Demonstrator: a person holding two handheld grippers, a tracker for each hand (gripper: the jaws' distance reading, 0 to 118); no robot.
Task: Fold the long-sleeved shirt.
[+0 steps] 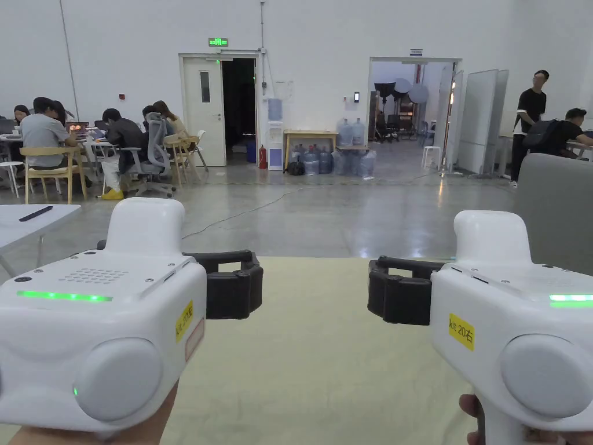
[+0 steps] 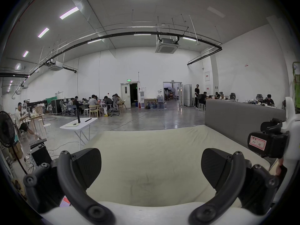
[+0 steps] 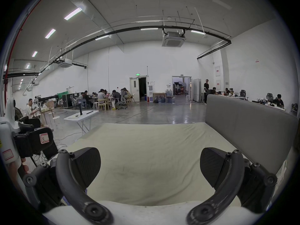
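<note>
1. Above the table (image 1: 315, 359), which is covered with a cream sheet, the left hand-held gripper (image 1: 234, 285) and the right hand-held gripper (image 1: 399, 292) are held side by side, well apart, both pointing away from the person.
2. Seen from its own camera, the left hand-held gripper (image 2: 150, 165) has its jaws spread wide with only the sheet showing between them; it grips nothing.
3. The right hand-held gripper (image 3: 150, 163) is likewise spread wide over the bare sheet, with nothing between its jaws.
4. Each camera also catches the other tool at its edge: the right one (image 2: 267, 144) in the left gripper view, the left one (image 3: 35, 140) in the right gripper view.
5. Where the long-sleeved shirt lies cannot be told from these views; the sheet ahead of both tools is flat, with faint creases.
6. A grey padded panel (image 1: 553, 208) stands upright along the right side of the table.
7. A white folding table (image 2: 79, 124) stands off to the left on the shiny concrete floor (image 1: 324, 214).
8. Farther back, seated people (image 1: 43, 133) work at desks on the left, and a standing person (image 1: 530, 116) is near the open doorway (image 1: 405, 104) on the right.
</note>
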